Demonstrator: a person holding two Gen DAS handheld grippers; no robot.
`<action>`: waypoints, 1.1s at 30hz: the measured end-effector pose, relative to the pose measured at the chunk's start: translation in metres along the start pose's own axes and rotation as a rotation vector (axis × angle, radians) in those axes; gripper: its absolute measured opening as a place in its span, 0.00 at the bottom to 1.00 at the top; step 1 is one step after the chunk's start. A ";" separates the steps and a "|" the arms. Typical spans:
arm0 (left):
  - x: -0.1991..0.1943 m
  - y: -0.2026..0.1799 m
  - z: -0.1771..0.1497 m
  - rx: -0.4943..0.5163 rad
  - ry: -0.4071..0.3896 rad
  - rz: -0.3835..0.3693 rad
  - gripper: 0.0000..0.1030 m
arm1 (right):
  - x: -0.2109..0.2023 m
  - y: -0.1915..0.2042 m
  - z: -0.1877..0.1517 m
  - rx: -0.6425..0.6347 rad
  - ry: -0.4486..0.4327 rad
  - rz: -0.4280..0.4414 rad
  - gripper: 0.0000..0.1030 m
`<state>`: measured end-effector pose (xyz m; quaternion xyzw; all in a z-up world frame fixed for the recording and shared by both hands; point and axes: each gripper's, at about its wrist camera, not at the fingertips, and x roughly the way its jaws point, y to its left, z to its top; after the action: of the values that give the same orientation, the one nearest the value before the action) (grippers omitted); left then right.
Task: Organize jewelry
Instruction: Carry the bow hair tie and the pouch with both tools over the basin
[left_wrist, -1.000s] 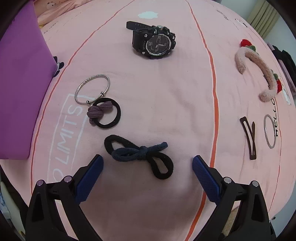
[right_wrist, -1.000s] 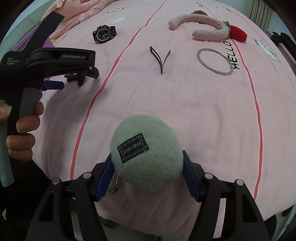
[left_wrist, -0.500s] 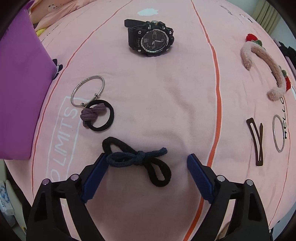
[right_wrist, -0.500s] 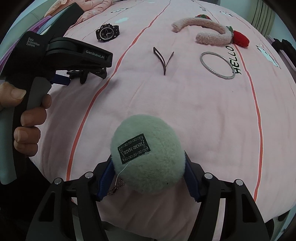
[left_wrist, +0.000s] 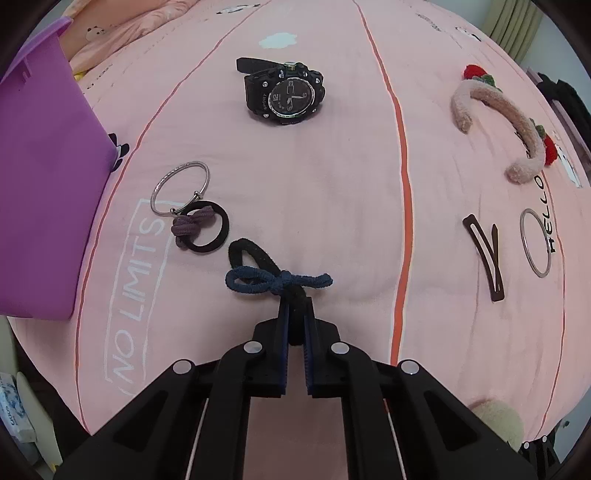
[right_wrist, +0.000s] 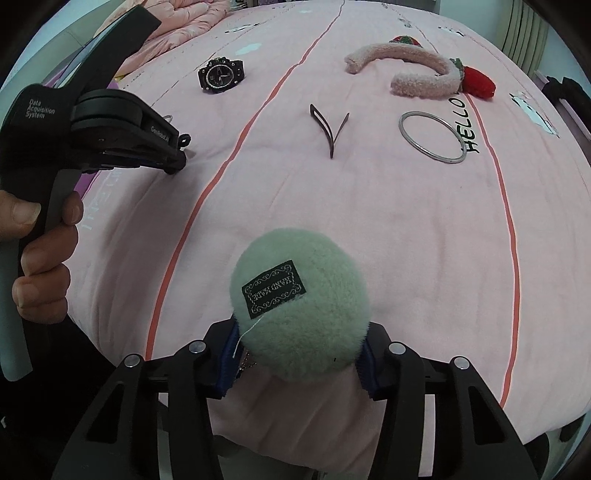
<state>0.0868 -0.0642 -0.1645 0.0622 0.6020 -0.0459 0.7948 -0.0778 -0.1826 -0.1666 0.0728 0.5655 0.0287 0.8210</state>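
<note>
My left gripper (left_wrist: 295, 314) is shut on the black loop of a black-and-navy bow hair tie (left_wrist: 275, 280) that lies on the pink bedspread (left_wrist: 351, 184). My right gripper (right_wrist: 299, 365) is shut on a fluffy green pompom (right_wrist: 299, 306) with a black "HAND MADE" label, held near the bed's front edge. The left gripper also shows in the right wrist view (right_wrist: 173, 158), held in a hand at the left.
A purple box (left_wrist: 40, 177) stands at the left. On the bed lie a black sport watch (left_wrist: 284, 96), a silver bangle (left_wrist: 181, 188), a black hair tie with a mauve knot (left_wrist: 201, 229), a brown hair clip (left_wrist: 484, 251), a silver ring bangle (left_wrist: 535, 247) and a fuzzy pink headband (left_wrist: 498, 122).
My left gripper moved forward and closed on the black loop of the bow hair tie. My right gripper still holds the green pompom and has barely moved.
</note>
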 end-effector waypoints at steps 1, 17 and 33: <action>-0.002 0.001 -0.001 0.000 -0.001 0.001 0.07 | -0.001 0.000 0.000 0.001 -0.002 0.001 0.48; -0.071 0.029 -0.012 0.001 -0.144 -0.044 0.07 | -0.050 -0.003 0.008 0.033 -0.107 0.024 0.48; -0.156 0.074 -0.019 -0.036 -0.317 -0.050 0.07 | -0.107 0.026 0.044 -0.028 -0.249 0.056 0.48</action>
<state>0.0375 0.0115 -0.0160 0.0249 0.4710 -0.0644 0.8794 -0.0744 -0.1742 -0.0484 0.0803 0.4563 0.0504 0.8848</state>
